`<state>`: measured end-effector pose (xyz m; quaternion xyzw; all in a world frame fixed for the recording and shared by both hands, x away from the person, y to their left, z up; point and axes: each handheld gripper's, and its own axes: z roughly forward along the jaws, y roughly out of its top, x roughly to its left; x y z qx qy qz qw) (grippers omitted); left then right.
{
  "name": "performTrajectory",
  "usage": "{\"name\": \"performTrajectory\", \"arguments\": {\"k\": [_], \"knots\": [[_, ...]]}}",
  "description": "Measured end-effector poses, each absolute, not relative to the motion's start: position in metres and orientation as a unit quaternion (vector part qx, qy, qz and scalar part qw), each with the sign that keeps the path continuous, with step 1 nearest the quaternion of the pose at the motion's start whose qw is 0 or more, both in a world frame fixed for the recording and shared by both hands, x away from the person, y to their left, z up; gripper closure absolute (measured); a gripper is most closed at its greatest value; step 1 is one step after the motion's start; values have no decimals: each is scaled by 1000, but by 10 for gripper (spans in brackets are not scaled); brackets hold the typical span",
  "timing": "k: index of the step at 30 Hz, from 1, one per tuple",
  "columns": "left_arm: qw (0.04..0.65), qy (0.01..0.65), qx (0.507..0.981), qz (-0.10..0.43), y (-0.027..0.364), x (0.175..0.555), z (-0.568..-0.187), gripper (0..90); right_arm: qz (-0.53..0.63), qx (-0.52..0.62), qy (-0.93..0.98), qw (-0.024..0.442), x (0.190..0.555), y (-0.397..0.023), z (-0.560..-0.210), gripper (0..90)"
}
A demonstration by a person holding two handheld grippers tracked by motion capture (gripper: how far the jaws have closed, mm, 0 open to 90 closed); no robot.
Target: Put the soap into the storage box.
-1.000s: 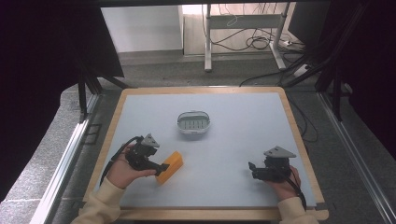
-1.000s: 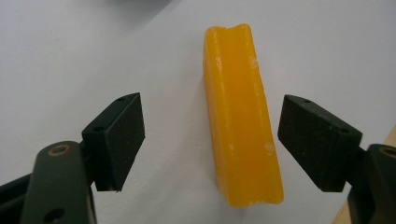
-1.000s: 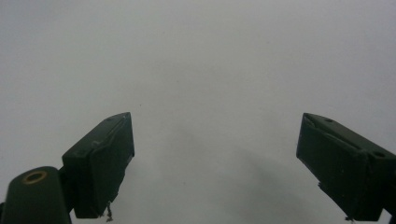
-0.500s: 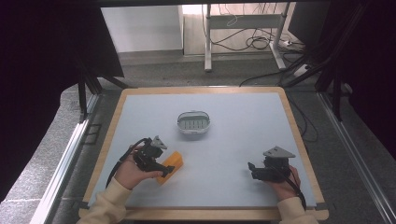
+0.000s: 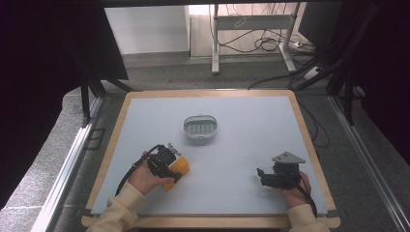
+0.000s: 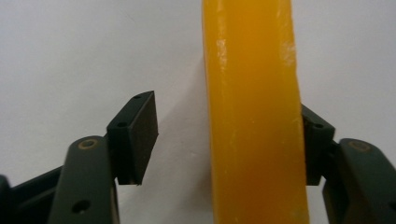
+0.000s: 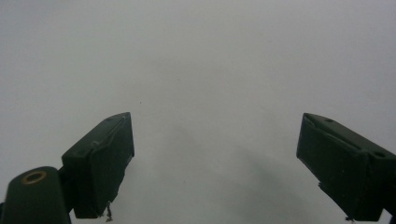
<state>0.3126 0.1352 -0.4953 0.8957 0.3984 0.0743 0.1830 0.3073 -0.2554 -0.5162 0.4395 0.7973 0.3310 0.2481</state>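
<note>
Orange block [image 6: 252,121] on the table [image 5: 241,140], near side of the basket [image 5: 200,127], long axis along the left gripper [image 6: 224,135]; jaws just closing, far pad touching, near pad apart. Right gripper [image 7: 215,158] spread, farther off.

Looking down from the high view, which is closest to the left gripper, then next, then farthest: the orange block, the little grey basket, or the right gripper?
1. Orange block: right at the left gripper, between its jaws.
2. Grey basket: farther up the table, toward the middle.
3. Right gripper: far across on the right side, near the front edge.
</note>
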Motion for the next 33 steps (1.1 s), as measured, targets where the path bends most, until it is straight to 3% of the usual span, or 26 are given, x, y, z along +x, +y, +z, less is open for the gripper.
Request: {"name": "performTrajectory", "arguments": {"k": [11,33], "knots": [[168,393,902,54,124,314,-503,602,320,442,799,253,308,-255,-517,114],[220,364,904,42,132,306,-486,616,314,446,798,257,308,-256,-517,114]]}}
